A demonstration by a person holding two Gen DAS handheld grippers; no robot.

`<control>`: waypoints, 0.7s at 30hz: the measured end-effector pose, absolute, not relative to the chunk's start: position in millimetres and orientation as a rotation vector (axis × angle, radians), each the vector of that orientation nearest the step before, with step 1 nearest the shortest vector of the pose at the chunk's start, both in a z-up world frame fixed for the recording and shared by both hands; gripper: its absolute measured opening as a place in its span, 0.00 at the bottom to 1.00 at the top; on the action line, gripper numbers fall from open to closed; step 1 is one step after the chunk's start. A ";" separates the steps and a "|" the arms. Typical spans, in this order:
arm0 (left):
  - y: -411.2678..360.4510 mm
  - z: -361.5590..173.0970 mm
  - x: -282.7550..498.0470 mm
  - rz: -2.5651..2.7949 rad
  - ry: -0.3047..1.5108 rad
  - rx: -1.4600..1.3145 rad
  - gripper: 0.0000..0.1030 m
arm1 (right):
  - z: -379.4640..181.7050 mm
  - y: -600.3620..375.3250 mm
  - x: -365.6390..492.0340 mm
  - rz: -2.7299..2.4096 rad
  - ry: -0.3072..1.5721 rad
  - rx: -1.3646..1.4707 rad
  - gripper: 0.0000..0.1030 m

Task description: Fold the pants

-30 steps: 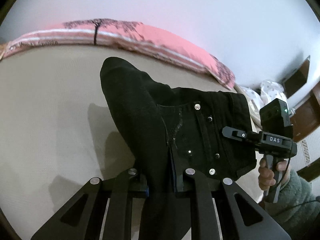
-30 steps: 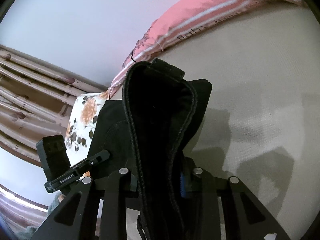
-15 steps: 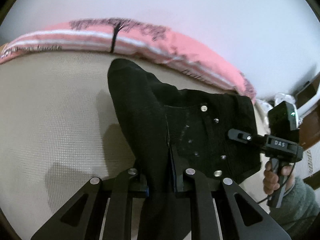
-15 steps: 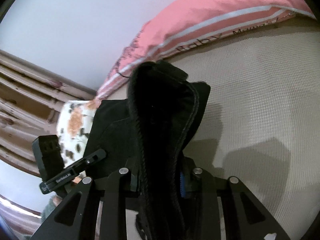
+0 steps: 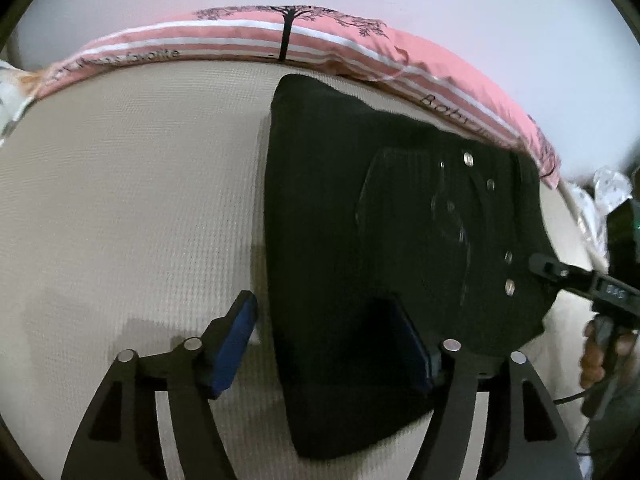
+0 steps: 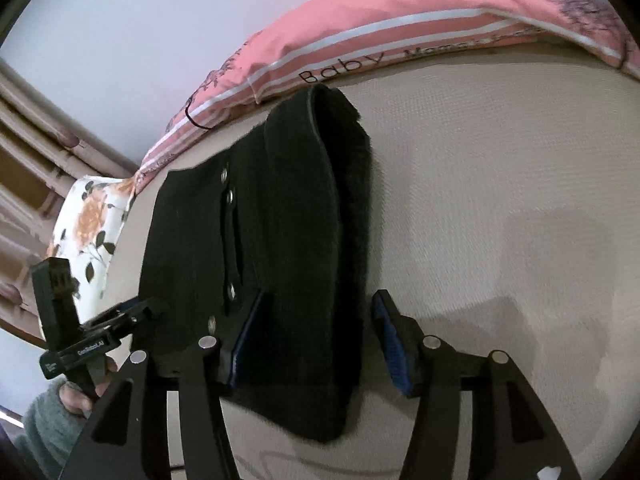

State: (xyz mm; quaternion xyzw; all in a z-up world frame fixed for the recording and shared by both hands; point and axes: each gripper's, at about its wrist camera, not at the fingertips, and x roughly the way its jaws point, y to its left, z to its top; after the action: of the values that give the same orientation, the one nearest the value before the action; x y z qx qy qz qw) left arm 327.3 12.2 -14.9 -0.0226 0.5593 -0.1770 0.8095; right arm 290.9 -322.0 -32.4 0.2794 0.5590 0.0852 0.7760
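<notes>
The black pants (image 5: 360,240) lie folded on the beige bed (image 5: 120,220), with metal studs on the top layer. In the left wrist view my left gripper (image 5: 324,344) is opening. Its left pad is clear of the cloth and its right pad sits at the fold's near edge. In the right wrist view the pants (image 6: 288,240) run between the jaws of my right gripper (image 6: 320,342), which is also opening, and its right pad stands apart from the fabric. A hand holds each gripper. The right gripper (image 5: 560,272) shows at the pants' right edge and the left gripper (image 6: 132,312) at their left edge.
A pink striped pillow (image 5: 280,40) lies along the far side of the bed under a pale wall. A floral pillow (image 6: 92,220) and a wooden headboard (image 6: 32,168) are at one end. Bare bedsheet (image 6: 500,200) spreads beside the pants.
Both grippers sank toward the bed and their jaws parted, releasing the pinched cloth. The pants, earlier lifted in a ridge, now lie flat and spread on the sheet.
</notes>
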 end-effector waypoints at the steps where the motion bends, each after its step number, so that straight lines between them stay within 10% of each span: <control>1: 13.8 -12.2 322.2 -0.360 1.188 -0.043 0.68 | -28.8 -323.5 282.5 0.171 1.192 0.611 0.51; 21: 20.5 55.8 195.6 -0.090 1.015 0.131 0.74 | 62.5 -232.4 203.7 0.025 1.008 0.308 0.65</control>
State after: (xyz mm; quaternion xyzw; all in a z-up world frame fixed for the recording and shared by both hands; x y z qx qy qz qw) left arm 195.6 20.5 55.8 0.0625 0.4856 -0.0429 0.8709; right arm 203.7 -232.4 62.5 0.1468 0.4810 0.0119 0.8643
